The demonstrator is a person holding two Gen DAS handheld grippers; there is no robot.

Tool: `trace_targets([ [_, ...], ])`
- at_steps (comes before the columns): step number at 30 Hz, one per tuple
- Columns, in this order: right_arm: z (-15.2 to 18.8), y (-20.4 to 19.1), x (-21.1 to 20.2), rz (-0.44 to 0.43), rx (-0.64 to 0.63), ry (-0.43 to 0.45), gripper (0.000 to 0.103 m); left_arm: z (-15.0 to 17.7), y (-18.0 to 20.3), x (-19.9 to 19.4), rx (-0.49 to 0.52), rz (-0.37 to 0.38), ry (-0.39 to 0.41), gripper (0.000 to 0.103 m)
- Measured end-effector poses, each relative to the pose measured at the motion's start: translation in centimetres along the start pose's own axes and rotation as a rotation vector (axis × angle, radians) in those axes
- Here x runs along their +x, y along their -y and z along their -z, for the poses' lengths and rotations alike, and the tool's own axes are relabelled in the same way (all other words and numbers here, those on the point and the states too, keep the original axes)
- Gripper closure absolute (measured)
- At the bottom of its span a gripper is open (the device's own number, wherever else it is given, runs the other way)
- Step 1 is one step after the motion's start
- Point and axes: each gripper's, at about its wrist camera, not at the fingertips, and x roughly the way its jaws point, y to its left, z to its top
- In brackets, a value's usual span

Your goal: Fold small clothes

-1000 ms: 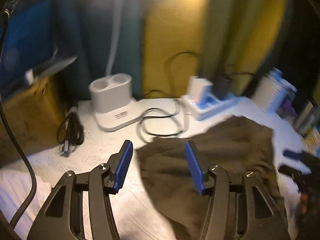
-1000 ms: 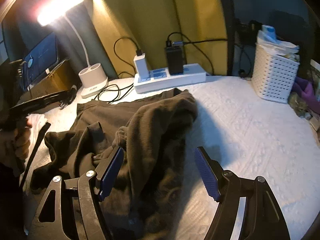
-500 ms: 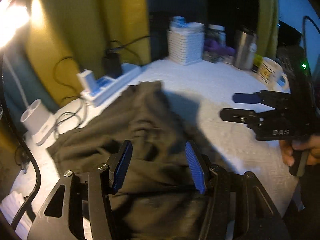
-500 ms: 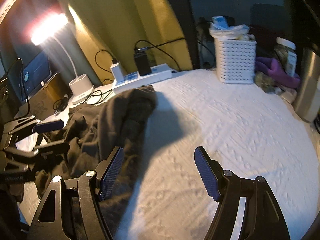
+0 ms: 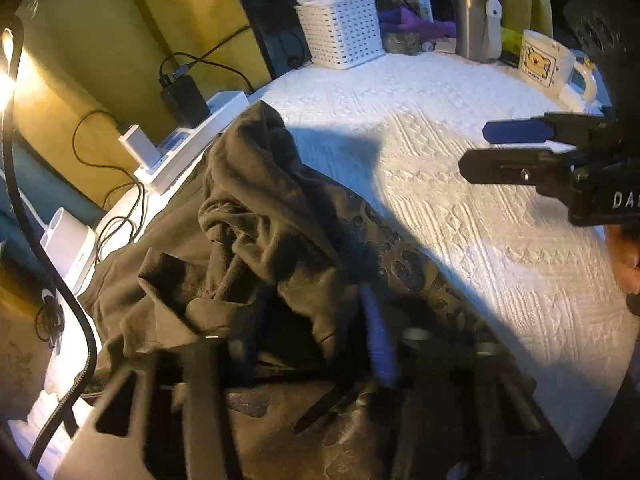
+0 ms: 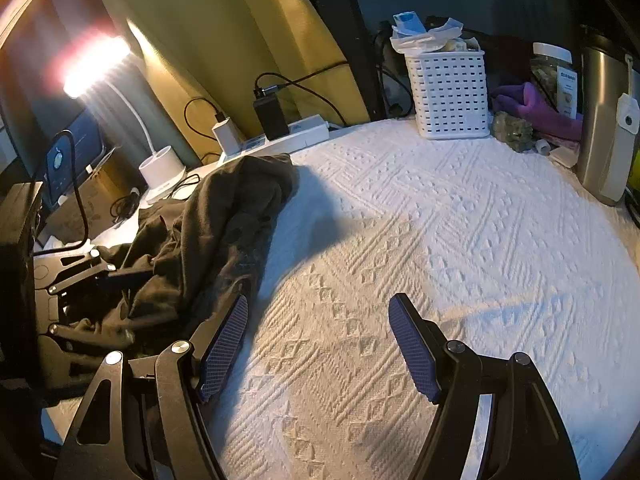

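Note:
A dark olive garment (image 5: 260, 216) lies crumpled on the white textured cloth (image 5: 440, 128); it also shows at the left of the right wrist view (image 6: 224, 220). My left gripper (image 5: 316, 340) is low in the garment's folds, blurred; its fingers (image 5: 378, 344) stand apart with cloth between and around them. My right gripper (image 6: 320, 344) is open and empty over the bare white cloth (image 6: 440, 240), just right of the garment's edge. It shows in the left wrist view (image 5: 516, 148) at the right.
A white power strip (image 6: 280, 140) with chargers and cables and a lit desk lamp (image 6: 160, 168) stand behind the garment. A white basket (image 6: 448, 92), a purple cloth (image 6: 536, 108), a steel flask (image 6: 604, 120) and a mug (image 5: 548, 60) line the back right.
My left gripper has dropped lower into the garment and swung further right. My right gripper has moved right, off the garment, over the bare cloth.

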Motion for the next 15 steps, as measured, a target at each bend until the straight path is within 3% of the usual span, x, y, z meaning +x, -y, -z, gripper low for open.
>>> trace_targets([
  [2,-0.1,-0.2,0.3,-0.001,-0.005,-0.004,0.028,0.0,-0.7,-0.5,-0.025,0.005,0.023,0.087],
  [15,-1.8,-3.3,2.2,0.006,-0.063,-0.027,0.028,0.8,-9.8,-3.7,-0.268,-0.020,0.171,0.091],
])
